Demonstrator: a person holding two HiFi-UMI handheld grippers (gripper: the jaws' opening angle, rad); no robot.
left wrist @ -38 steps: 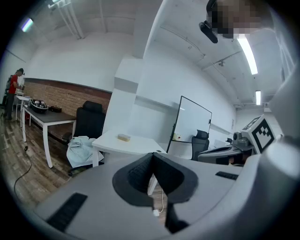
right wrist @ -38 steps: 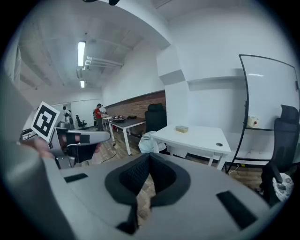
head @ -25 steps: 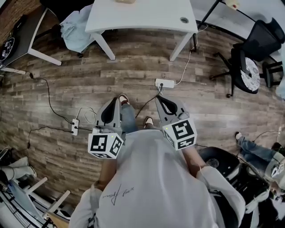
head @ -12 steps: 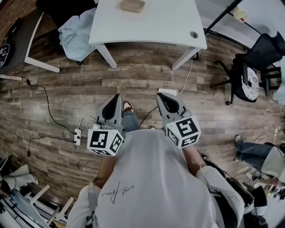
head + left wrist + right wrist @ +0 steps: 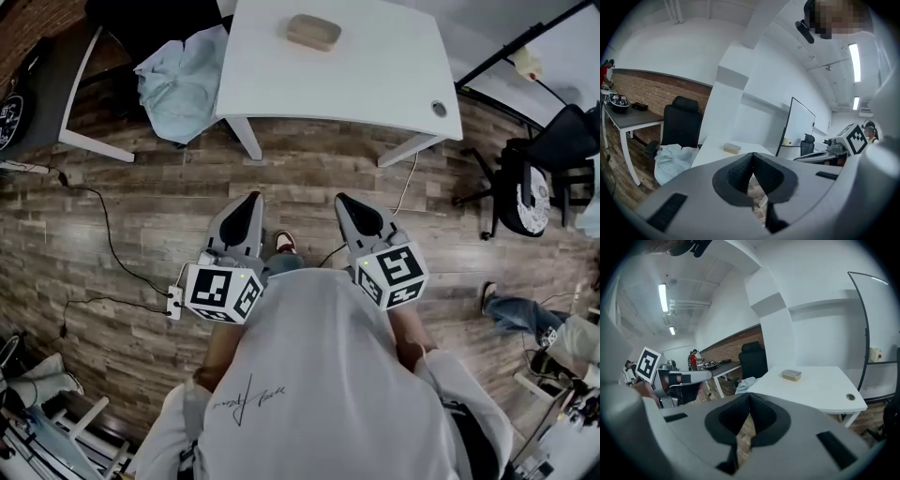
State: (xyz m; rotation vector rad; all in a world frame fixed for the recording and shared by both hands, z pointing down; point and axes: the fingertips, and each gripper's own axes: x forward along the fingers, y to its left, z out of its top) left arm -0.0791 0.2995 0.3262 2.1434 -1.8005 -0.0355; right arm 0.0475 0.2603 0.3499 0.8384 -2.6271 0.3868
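Both grippers are held out in front of the person at waist height above a wooden floor. My left gripper (image 5: 251, 197) (image 5: 752, 157) is shut with nothing between its jaws. My right gripper (image 5: 342, 200) (image 5: 749, 397) is shut and empty too. Ahead of them stands a white table (image 5: 375, 66) (image 5: 710, 151) (image 5: 825, 392). A small flat tan container (image 5: 313, 32) (image 5: 732, 148) (image 5: 791, 375) lies on the table's far part. Neither gripper touches anything.
A light blue cloth (image 5: 183, 80) hangs over a black chair left of the table. A dark desk (image 5: 28, 84) is at far left, a black office chair (image 5: 525, 173) and a whiteboard (image 5: 799, 126) at right. Cables and a power strip (image 5: 173, 302) lie on the floor.
The white table and the tan container have come nearer and lower in the head view as the person stepped forward. Both grippers stayed shut.
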